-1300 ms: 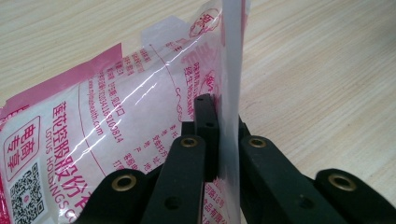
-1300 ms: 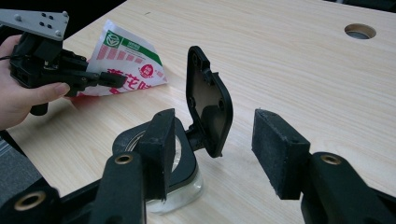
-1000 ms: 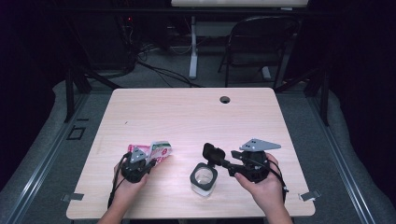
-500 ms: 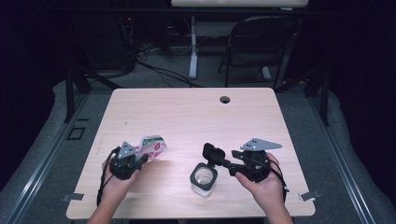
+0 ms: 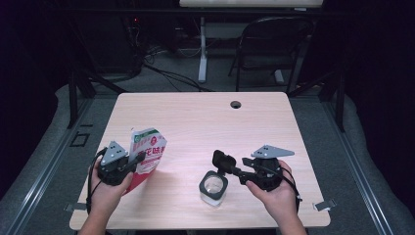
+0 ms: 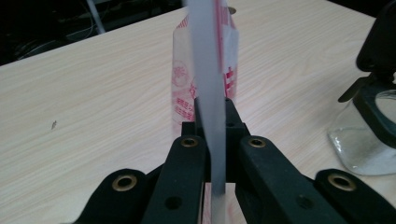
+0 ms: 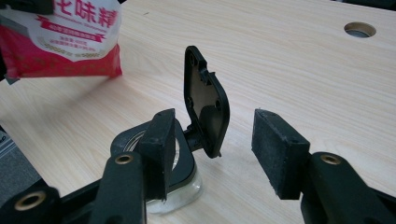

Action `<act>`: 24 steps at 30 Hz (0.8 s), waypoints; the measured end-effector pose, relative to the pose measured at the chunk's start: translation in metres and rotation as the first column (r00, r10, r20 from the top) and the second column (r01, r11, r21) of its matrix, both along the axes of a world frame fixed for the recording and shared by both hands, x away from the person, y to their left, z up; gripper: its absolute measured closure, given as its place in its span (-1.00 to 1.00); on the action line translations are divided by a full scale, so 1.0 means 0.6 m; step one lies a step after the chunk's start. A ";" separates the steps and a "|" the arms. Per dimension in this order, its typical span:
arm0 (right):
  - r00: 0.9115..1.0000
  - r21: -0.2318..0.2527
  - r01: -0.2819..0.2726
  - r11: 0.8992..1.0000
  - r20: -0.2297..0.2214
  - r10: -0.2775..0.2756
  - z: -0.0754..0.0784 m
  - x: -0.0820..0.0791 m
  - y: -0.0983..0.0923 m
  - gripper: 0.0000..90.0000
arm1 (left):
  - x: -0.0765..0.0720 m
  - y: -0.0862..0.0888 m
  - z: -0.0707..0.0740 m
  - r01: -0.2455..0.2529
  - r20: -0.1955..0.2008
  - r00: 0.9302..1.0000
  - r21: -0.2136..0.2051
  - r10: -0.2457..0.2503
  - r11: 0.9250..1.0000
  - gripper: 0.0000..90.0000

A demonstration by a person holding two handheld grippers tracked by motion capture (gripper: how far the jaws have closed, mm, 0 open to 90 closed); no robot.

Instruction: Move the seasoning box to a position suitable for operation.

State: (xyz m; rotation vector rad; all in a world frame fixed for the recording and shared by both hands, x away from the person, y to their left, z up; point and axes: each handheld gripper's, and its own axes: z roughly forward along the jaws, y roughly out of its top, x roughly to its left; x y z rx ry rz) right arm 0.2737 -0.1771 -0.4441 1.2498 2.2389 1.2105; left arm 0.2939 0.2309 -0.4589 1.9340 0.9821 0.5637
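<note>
The left tool pinches the red-and-white pouch upright near the desk's left front corner, seemingly ready to pour; the right tool holds the jar's flip lid back between its spread jaws, apparently keeping the mouth clear.

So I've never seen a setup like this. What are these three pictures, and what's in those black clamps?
No robot arm here: a person at a wooden table holds a two-jaw gripper in each hand. The high view looks down from above the person's side. The other two pictures come from cameras riding on the grippers, looking along their black jaws.

The left gripper is shut on the edge of a red and white pouch, held upright above the table; the left gripper view shows that edge pinched between the jaws.

The right gripper is at a small glass jar with a black flip lid standing open. Its jaws are wide, and the pads look clear of the lid between them.

A round hole sits near the table's far edge.
</note>
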 end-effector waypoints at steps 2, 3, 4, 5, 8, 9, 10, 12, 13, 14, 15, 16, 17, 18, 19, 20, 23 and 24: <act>1.000 -0.003 0.000 1.000 0.001 0.000 0.000 0.000 0.000 0.11 | -0.002 -0.002 0.001 0.019 -0.005 1.000 -0.024 -0.019 1.000 1.00; 1.000 0.000 -0.002 1.000 0.001 0.002 0.001 0.000 0.000 0.11 | -0.003 -0.005 0.002 0.029 -0.004 1.000 -0.029 -0.029 0.999 1.00; 1.000 0.000 -0.001 1.000 0.002 0.001 0.001 -0.001 0.000 0.11 | -0.004 -0.009 0.003 0.042 -0.003 0.999 -0.027 -0.042 0.999 1.00; 1.000 0.000 0.000 1.000 0.002 0.000 0.002 -0.001 0.000 0.11 | -0.006 -0.014 0.003 0.054 -0.005 0.999 -0.021 -0.054 0.998 1.00; 1.000 0.003 0.001 1.000 0.003 -0.001 0.002 -0.001 -0.001 0.11 | -0.011 -0.030 0.005 0.084 0.000 0.996 -0.001 -0.084 0.996 1.00; 1.000 0.003 0.000 1.000 0.003 0.000 0.002 -0.001 -0.001 0.11 | -0.012 -0.034 0.005 0.091 0.003 0.996 0.002 -0.091 0.996 1.00; 1.000 0.003 0.000 1.000 0.004 -0.001 0.002 -0.001 -0.002 0.11 | -0.013 -0.037 0.004 0.098 0.004 0.995 0.004 -0.098 0.995 1.00; 1.000 0.002 -0.001 1.000 0.004 0.001 0.002 -0.001 -0.002 0.11 | -0.015 -0.043 0.004 0.116 0.003 0.993 0.006 -0.116 0.993 1.00; 1.000 0.001 -0.001 1.000 0.004 0.001 0.002 -0.001 -0.001 0.11 | -0.016 -0.047 0.004 0.126 0.001 0.992 0.009 -0.126 0.992 1.00; 1.000 0.000 -0.001 1.000 0.004 0.001 0.002 -0.001 -0.001 0.11 | -0.017 -0.051 0.003 0.141 -0.001 0.990 0.005 -0.141 0.990 1.00; 1.000 -0.004 -0.003 1.000 0.004 0.003 0.002 -0.001 -0.001 0.11 | -0.018 -0.055 0.002 0.153 -0.002 0.988 0.006 -0.153 0.988 1.00; 1.000 -0.004 -0.003 1.000 0.005 0.003 0.002 -0.001 -0.001 0.11 | -0.019 -0.060 0.002 0.160 -0.004 0.987 0.009 -0.160 0.987 1.00; 1.000 0.003 -0.004 1.000 0.008 0.004 0.002 -0.001 0.000 0.12 | -0.020 -0.064 0.002 0.171 -0.002 0.985 0.007 -0.171 0.985 1.00; 1.000 0.005 -0.005 1.000 0.014 0.004 0.002 -0.002 0.000 0.12 | -0.022 -0.069 0.001 0.178 0.001 0.984 0.012 -0.178 0.984 1.00; 1.000 0.009 -0.006 1.000 0.019 0.006 0.003 -0.002 0.000 0.12 | -0.023 -0.073 0.001 0.190 0.002 0.982 0.012 -0.190 0.982 1.00; 1.000 0.018 -0.011 1.000 0.023 0.011 0.003 -0.002 0.001 0.13 | -0.024 -0.077 0.000 0.198 0.002 0.980 0.011 -0.198 0.980 1.00; 0.998 0.012 -0.051 0.999 0.031 0.051 0.003 -0.002 0.004 0.11 | -0.026 -0.087 -0.002 0.223 0.004 0.975 0.012 -0.223 0.975 1.00; 0.998 0.012 -0.059 0.998 0.029 0.059 0.002 -0.002 0.005 0.11 | -0.027 -0.090 -0.003 0.232 0.004 0.973 0.012 -0.232 0.973 1.00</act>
